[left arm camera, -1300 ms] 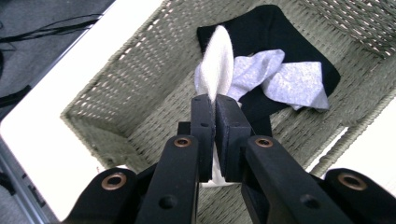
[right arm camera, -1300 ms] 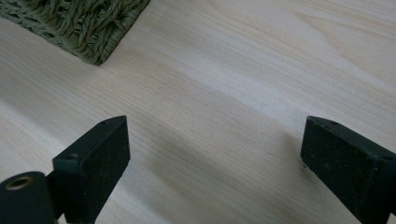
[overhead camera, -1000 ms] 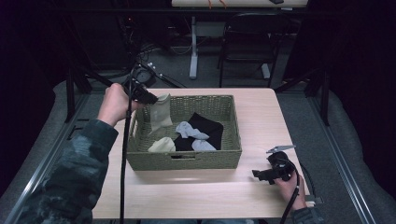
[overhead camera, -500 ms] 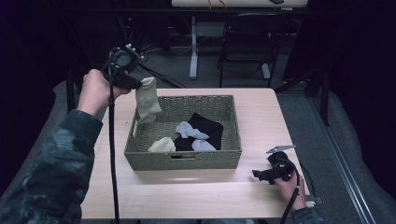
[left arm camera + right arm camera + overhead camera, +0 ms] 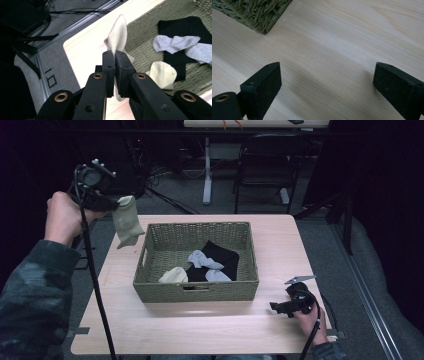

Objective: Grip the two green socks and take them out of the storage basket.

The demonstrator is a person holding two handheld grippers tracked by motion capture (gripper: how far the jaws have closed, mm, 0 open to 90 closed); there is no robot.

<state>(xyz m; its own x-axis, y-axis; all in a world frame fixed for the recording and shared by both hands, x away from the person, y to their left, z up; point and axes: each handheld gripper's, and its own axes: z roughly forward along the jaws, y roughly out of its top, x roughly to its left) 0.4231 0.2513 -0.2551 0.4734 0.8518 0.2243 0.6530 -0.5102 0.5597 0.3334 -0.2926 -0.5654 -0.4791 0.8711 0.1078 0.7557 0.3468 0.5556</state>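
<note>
My left gripper is shut on a cream sock, which hangs in the air above the table's far left corner, outside the woven green basket. Inside the basket lie a black sock, a grey sock and another cream sock. At the table's front right, my right gripper rests low over bare wood, open, with nothing between its jaws.
The light wood table has free room in front of and to the right of the basket; a basket corner shows in the right gripper view. A chair and another table's legs stand beyond the far edge.
My left gripper has lifted the cream sock out of the basket and carried it up and to the left, past the basket's left rim. The right gripper has stayed put.
</note>
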